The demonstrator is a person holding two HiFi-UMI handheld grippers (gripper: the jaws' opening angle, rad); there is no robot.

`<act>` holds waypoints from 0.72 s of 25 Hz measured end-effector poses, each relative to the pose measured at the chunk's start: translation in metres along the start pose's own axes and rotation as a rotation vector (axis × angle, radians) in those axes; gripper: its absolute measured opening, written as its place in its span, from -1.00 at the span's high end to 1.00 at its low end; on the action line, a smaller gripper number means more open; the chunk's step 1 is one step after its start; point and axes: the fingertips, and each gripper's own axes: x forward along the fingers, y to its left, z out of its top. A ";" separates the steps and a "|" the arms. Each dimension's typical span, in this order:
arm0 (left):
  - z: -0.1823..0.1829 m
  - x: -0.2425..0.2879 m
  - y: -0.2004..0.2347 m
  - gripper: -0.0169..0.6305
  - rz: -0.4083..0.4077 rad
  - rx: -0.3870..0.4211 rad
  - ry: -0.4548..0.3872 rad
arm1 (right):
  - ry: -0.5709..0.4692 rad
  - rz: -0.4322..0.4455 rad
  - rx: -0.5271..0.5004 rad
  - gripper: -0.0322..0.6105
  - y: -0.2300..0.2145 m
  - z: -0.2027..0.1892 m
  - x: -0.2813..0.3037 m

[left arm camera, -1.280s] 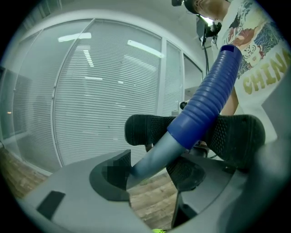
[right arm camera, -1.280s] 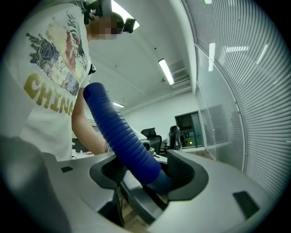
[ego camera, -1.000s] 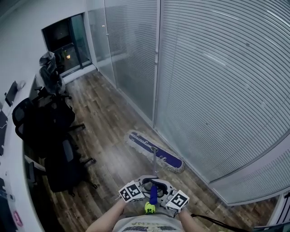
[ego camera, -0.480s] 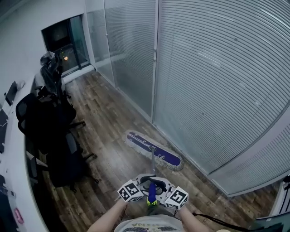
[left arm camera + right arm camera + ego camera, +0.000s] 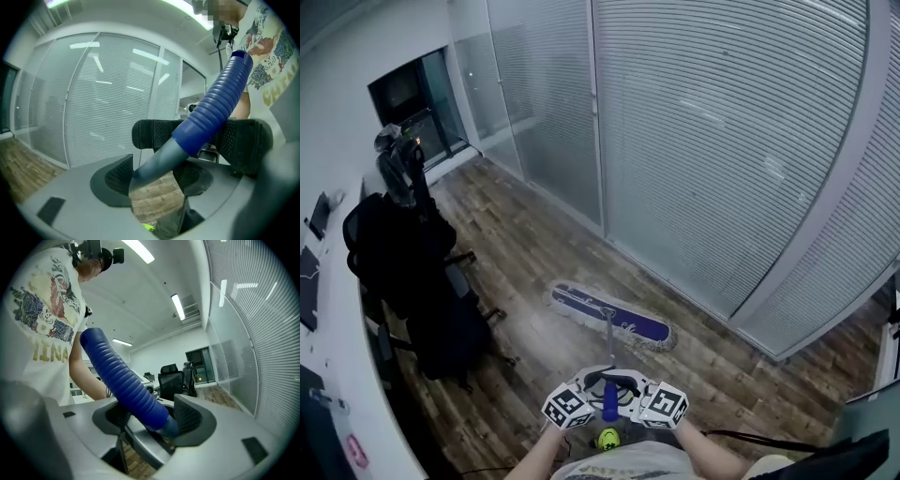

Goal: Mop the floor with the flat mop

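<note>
On the wood-plank floor of an office, alongside a glass wall lined with closed blinds, a flat mop lies with its long purple-and-grey head flat on the boards. It sits just out from the foot of the glass and at an angle to it. Its thin grey shaft rises from the middle of the head toward the person, ending in a ribbed blue grip.

The person holds the handle with both tools, their marker cubes side by side just above the person's printed T-shirt. The right gripper is clamped on the blue grip, which fills the space between its dark textured pads. The left gripper stands wide around the grey shaft just below the grip. The shaft leans against one pad, and floorboards show through the gap beside the other, so this tool cradles the handle rather than pinching it.

To the left, well apart from the mop, a row of black office chairs draped with dark clothing stands against a white desk. A dark glazed opening closes the far end of the room.
</note>
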 end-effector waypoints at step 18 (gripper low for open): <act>-0.054 -0.037 -0.323 0.21 0.121 -0.044 -0.005 | 0.016 0.135 0.021 0.11 0.298 -0.045 -0.153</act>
